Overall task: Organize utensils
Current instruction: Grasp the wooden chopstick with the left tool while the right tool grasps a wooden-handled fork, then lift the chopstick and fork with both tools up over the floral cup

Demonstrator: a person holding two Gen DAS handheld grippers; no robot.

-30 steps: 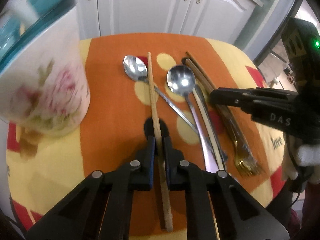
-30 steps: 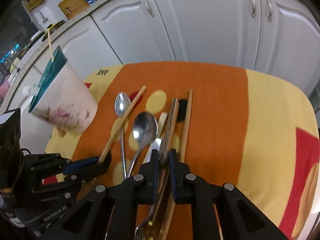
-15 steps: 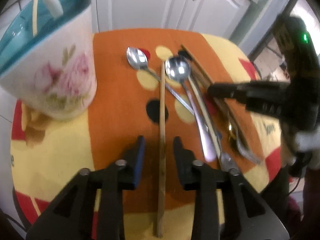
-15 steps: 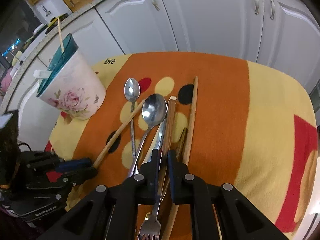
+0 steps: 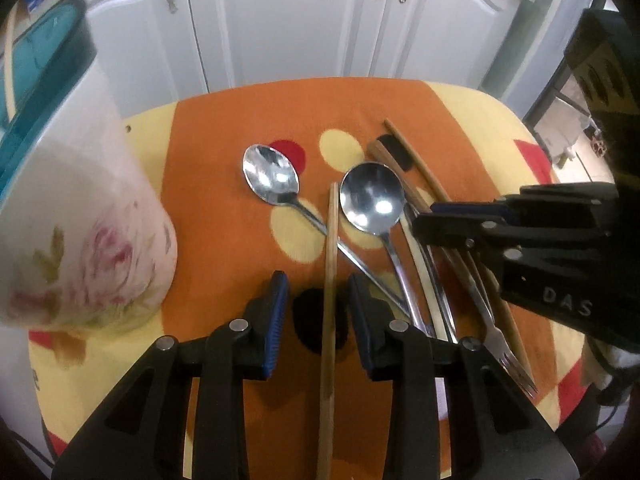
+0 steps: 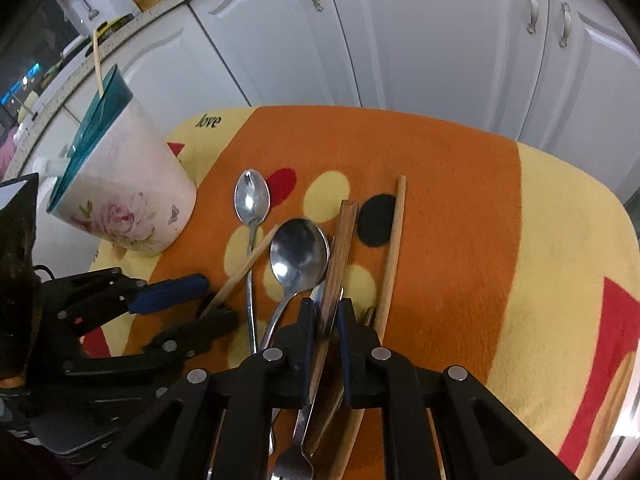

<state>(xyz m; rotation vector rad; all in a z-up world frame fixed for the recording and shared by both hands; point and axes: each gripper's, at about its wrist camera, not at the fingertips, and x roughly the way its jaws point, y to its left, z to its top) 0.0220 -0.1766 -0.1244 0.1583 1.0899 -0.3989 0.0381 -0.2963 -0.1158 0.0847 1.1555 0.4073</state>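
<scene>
Two grippers work over a bench covered by an orange and yellow cloth (image 6: 460,184) with red, yellow and black dots. Near the bench's left edge stands a white flower-printed ceramic holder with a teal rim (image 6: 124,196), a pale stick rising from it. Just right of the holder, the left gripper (image 5: 318,300) hangs with its blue-padded jaws apart; they have just been closing, and a light wooden chopstick (image 5: 330,280) lies between them on the cloth, touched by neither pad. Under that chopstick runs the handle of a small steel spoon (image 5: 272,174), its bowl toward the bench's far edge. Next comes a larger round-bowled steel spoon (image 5: 372,198), bowl just beside the chopstick's far tip. Right of it, toward the middle of the bench, the right gripper (image 6: 324,320) stands with its jaws narrow, pinching a dark brown wooden handle (image 6: 342,248) together with a steel piece beside it. A steel fork (image 5: 508,354) lies with its tines toward the near edge. A second light wooden chopstick (image 6: 394,248) lies just right of the right gripper, past a black dot.
</scene>
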